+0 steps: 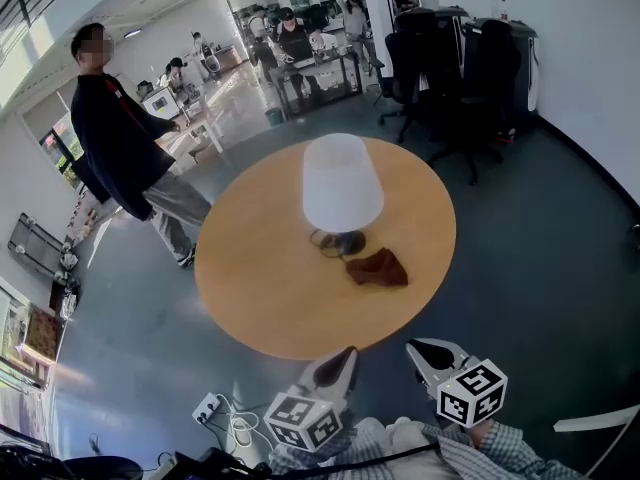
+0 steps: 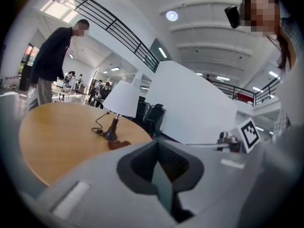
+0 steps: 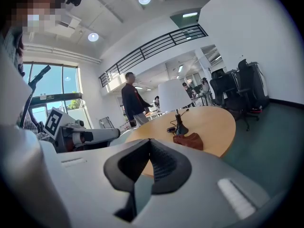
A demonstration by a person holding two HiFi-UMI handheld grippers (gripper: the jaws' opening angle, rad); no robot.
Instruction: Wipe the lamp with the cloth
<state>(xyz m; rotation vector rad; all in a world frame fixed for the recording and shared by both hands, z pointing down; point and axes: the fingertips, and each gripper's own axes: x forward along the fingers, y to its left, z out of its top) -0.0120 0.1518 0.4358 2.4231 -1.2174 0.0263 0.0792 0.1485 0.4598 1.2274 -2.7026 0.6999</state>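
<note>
A lamp with a white shade and a dark base stands near the middle of the round wooden table. A crumpled reddish-brown cloth lies on the table just in front of its base. Both grippers hang off the table's near edge, well short of the cloth. My left gripper is shut and empty, and my right gripper beside it is shut and empty too. The lamp and cloth show far off in the left gripper view, as do the lamp and cloth in the right gripper view.
A person in dark clothes stands at the table's far left side. Black office chairs stand behind the table at right. A power strip with cables lies on the floor near my left gripper. More people sit at desks far back.
</note>
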